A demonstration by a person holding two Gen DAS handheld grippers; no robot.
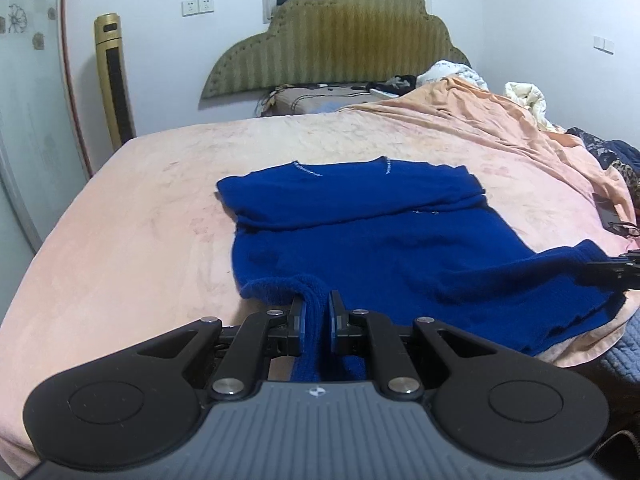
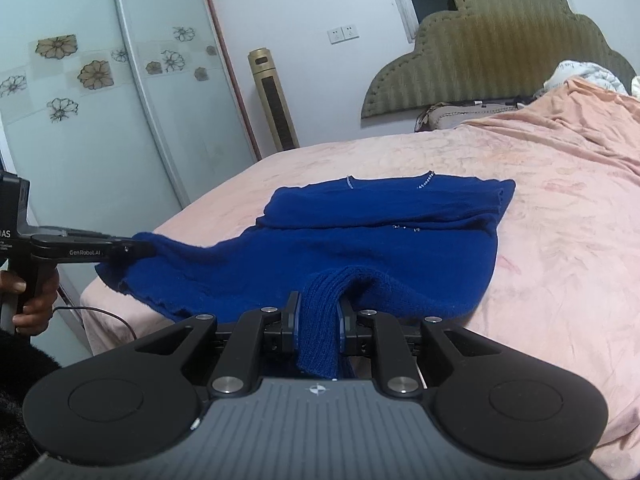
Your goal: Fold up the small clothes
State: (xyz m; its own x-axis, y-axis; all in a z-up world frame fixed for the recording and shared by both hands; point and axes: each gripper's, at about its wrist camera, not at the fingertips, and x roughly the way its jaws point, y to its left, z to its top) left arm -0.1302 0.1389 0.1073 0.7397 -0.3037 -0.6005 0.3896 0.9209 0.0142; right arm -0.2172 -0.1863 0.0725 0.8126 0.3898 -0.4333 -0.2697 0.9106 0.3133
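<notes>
- The only legible writing is "GenRobot.AI" in white on the black arm of the left gripper (image 2: 138,249), seen from the right wrist camera; beside it, on the grey body, the letters "DAS" show at the frame's left edge, the rest cut off.
- A small compass-like emblem sits on the ribbed grey housing of each gripper, too small to read.
- The blue sweater (image 1: 380,236) lies on the pink bedspread (image 1: 132,220), toward the near edge of the bed, its far part folded over into a flat band with small pale stitching at the neckline.
- The left gripper (image 1: 317,310) is clamped on the near left corner of the sweater; ribbed hem cloth fills the narrow gap between its blue pads and hangs down behind them.
- The right gripper (image 2: 319,309) pinches the near right corner in the same way, a thicker bunch of ribbed knit pressed between its pads.
- Both held corners stand raised off the bedspread, so the near hem sags between them.
- The knit looks fuzzy and soft; the bedspread is plush, with faint mottling.
- A hand (image 2: 34,298) grips the left gripper's handle at the left edge.
- At the far end stands a scalloped, olive, ribbed headboard (image 1: 340,44); left of it, a tall gold tower fan (image 1: 114,80).
</notes>
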